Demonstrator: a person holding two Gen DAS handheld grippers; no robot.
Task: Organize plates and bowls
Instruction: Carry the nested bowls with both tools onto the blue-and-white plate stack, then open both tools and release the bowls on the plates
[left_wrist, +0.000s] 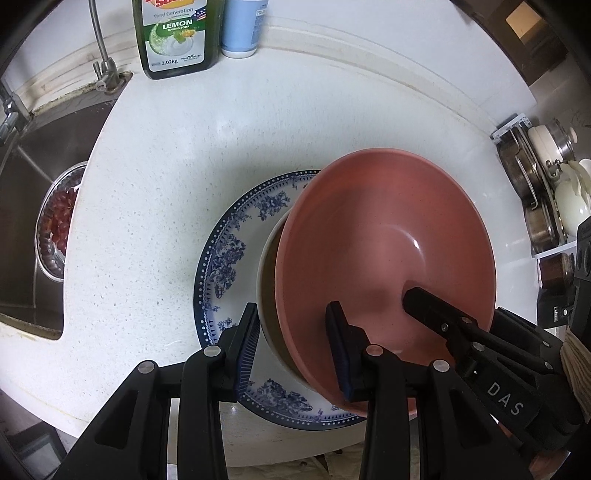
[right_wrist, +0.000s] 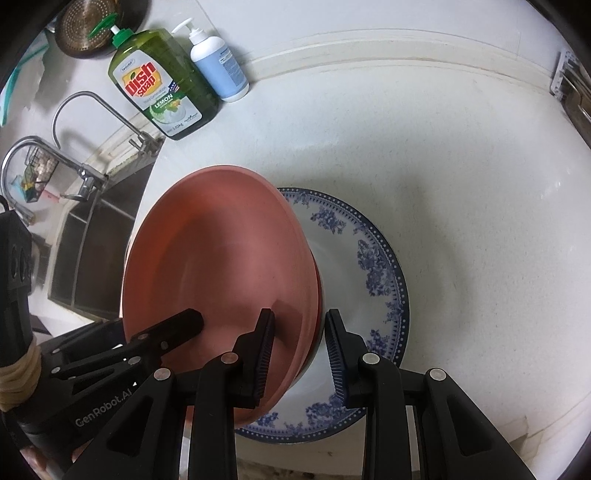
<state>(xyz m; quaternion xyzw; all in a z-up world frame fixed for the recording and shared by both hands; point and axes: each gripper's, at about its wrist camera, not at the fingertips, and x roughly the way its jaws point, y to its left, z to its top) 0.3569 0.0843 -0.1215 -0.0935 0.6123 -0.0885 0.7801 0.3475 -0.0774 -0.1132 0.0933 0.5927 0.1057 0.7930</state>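
Glossy pink bowl, speckled

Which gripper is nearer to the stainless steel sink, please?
Left. The left gripper straddles the pink round bowl at the rim facing the stainless steel sink; the right gripper straddles the opposite rim, farther away.

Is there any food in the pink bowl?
Empty. The pink bowl has a smooth, bare inside, with only a shine of light on it. It sits over the blue flowered plate.
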